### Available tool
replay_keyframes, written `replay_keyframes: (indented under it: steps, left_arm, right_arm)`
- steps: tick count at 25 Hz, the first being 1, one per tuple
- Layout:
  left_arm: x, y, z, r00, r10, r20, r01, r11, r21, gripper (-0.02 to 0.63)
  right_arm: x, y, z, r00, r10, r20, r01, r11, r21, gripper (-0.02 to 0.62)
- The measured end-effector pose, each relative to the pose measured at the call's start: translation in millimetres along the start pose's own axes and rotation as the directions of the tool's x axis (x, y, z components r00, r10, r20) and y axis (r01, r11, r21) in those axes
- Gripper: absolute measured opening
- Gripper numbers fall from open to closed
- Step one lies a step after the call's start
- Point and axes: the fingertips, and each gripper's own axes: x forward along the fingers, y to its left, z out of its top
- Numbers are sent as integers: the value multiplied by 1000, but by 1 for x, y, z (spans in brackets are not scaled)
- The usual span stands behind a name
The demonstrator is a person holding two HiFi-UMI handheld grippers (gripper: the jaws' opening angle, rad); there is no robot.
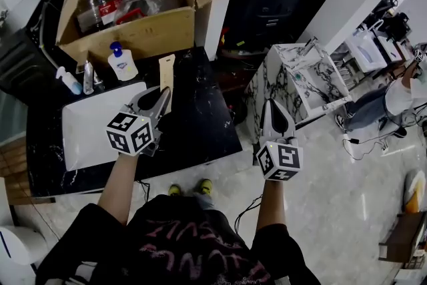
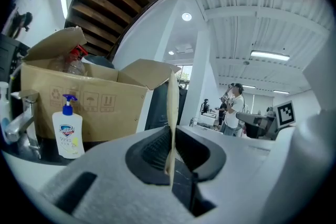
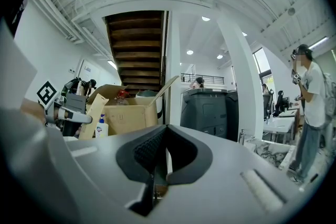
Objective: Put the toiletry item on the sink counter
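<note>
A long flat tan toiletry item point(image 1: 166, 73) sticks up from my left gripper point(image 1: 162, 94), which is shut on its lower end over the black sink counter point(image 1: 200, 123). In the left gripper view the item point(image 2: 171, 113) shows edge-on as a thin strip pinched between the jaws of the left gripper point(image 2: 170, 147). From the right gripper view it point(image 3: 97, 114) looks like a flat tan slat. My right gripper point(image 1: 273, 105) hangs off the counter's right edge, above the floor; it point(image 3: 160, 152) is shut with nothing in it.
A white basin point(image 1: 90, 127) is set in the counter, with a faucet point(image 1: 89, 77), a pump soap bottle point(image 1: 122, 62) and a small bottle point(image 1: 69, 81) behind it. An open cardboard box point(image 1: 133, 30) stands at the back. A marble-patterned cabinet point(image 1: 303, 77) and a person point(image 1: 393, 103) are on the right.
</note>
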Motion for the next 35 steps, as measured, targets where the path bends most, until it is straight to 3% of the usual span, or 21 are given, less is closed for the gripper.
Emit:
replay_keyframes:
  steps: [21, 35]
  left_arm:
    - [30, 7, -86, 985, 9, -171, -26, 995, -100, 34]
    - [47, 13, -118, 974, 11, -226, -42, 991, -131, 38]
  right_arm:
    - [-4, -22, -15, 999, -31, -35, 31, 999, 12, 12]
    - [-6, -33, -26, 997, -48, -66, 49, 999, 8, 12]
